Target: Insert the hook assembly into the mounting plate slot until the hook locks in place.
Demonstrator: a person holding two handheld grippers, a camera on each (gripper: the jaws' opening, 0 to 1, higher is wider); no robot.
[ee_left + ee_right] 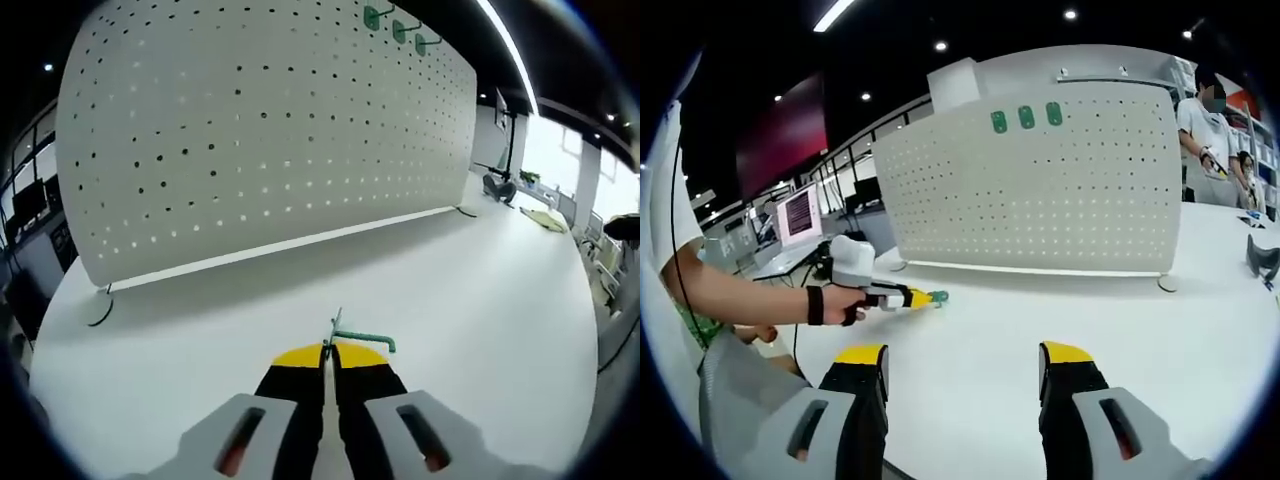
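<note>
A white pegboard [260,130] stands upright on the white table; it appears farther off as the pegboard [1040,190] in the right gripper view. Three green hooks [400,28] hang near its top edge, seen as green squares [1025,118] from the other side. My left gripper [330,352] is shut on a green hook assembly [362,340], whose arm sticks out to the right just above the table. From the right gripper view, that left gripper [922,297] is held by a hand at the left. My right gripper [965,365] hovers open over the table with nothing between its jaws.
The white table [480,300] stretches wide in front of the pegboard. Monitors [800,215] and desks stand at the far left. A person [1210,140] stands at the far right behind the table, near a dark object [1262,258] on the table edge.
</note>
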